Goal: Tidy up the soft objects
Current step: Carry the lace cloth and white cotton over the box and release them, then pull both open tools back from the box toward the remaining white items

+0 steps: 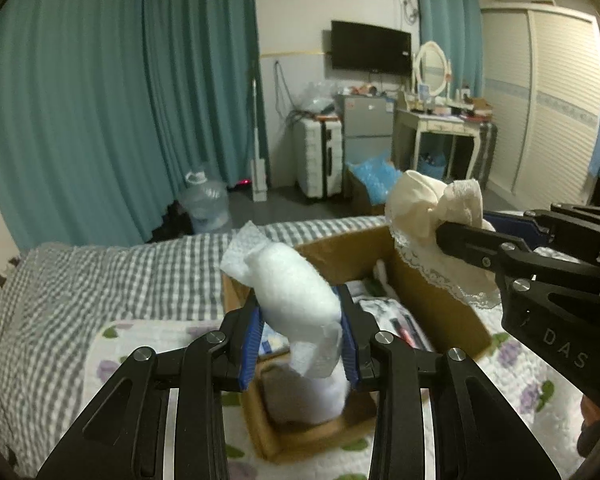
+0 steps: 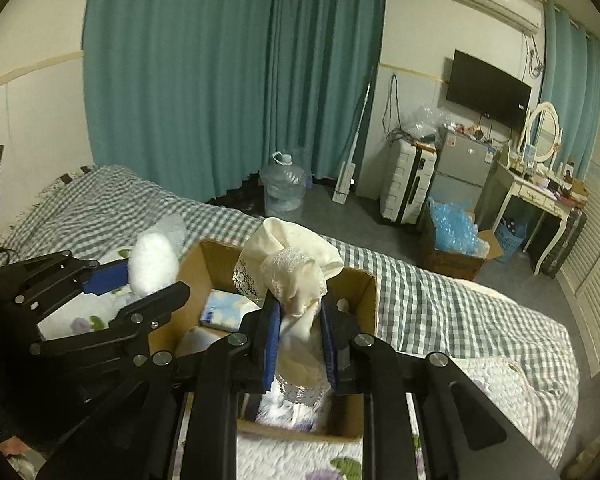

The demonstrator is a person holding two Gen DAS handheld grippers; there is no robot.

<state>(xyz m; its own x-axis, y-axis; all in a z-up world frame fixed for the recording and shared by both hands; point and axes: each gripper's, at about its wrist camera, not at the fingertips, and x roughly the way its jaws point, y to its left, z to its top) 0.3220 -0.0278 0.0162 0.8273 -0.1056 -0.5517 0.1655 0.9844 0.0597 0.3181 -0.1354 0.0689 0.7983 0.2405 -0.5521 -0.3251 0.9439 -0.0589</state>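
Observation:
My left gripper (image 1: 302, 330) is shut on a fluffy white cloth (image 1: 296, 292) and holds it above an open cardboard box (image 1: 440, 300) on the bed. My right gripper (image 2: 300, 334) is shut on a cream lace-trimmed cloth (image 2: 296, 276), held over the same box (image 2: 360, 292). In the left wrist view the right gripper (image 1: 460, 232) comes in from the right with the cream cloth (image 1: 424, 208). In the right wrist view the left gripper (image 2: 140, 276) shows at left with the white cloth (image 2: 154, 260). The box holds packets and soft items.
The box rests on a floral quilt (image 1: 140, 344) over a grey checked bedspread (image 1: 100, 280). Beyond the bed are teal curtains, a water jug (image 2: 282, 188), a suitcase (image 2: 406, 184), a small fridge and a dressing table (image 2: 540, 196).

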